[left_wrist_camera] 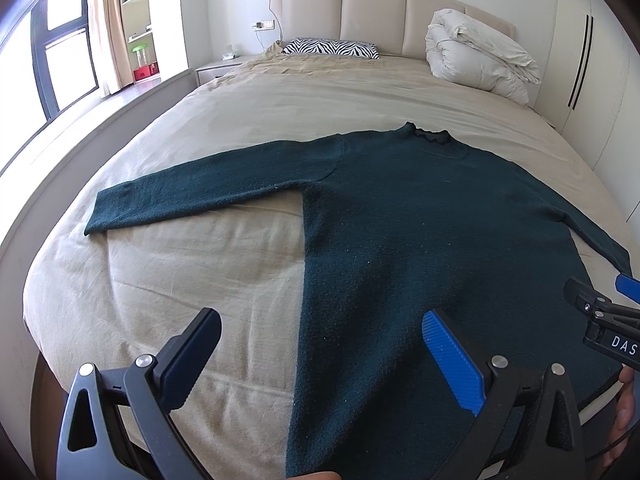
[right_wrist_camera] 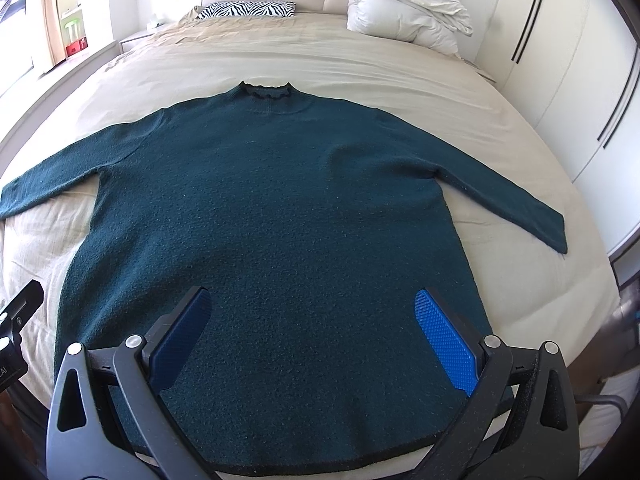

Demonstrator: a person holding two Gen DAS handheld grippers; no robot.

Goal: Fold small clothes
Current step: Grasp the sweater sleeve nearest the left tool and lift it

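The dark green sweater point(right_wrist_camera: 272, 208) lies flat on the beige bed point(left_wrist_camera: 248, 104), front side down or up I cannot tell, with the collar point(right_wrist_camera: 266, 91) at 12 o'clock, far from the person, and the bottom hem point(right_wrist_camera: 320, 460) at 6 o'clock, closest. Both sleeves are spread out to the sides: the left sleeve point(left_wrist_camera: 192, 196) goes toward 9 o'clock, the right sleeve point(right_wrist_camera: 516, 204) toward 3 o'clock.

The left gripper point(left_wrist_camera: 324, 360) is wide open and holds nothing. It hangs over the left side edge of the sweater, so one finger is above the bare sheet and the other above the knit. The right gripper point(right_wrist_camera: 316, 340) is also wide open and empty, and it hangs over the lower middle of the body, just above the hem.

I judge that folding has not started yet. A good first step is probably to bring one sleeve across the body. For this, the gripper should go down to the cuff or the shoulder seam, close on one layer of the edge only, and lift a little, not high, so the thick knit does not drag the body out of shape. The other gripper can press the body flat. The sweater is wide, so each fold line should run straight from shoulder to hem.

A folded white duvet point(right_wrist_camera: 404, 8) and a zebra pillow point(right_wrist_camera: 248, 9) lie at the head, well apart.
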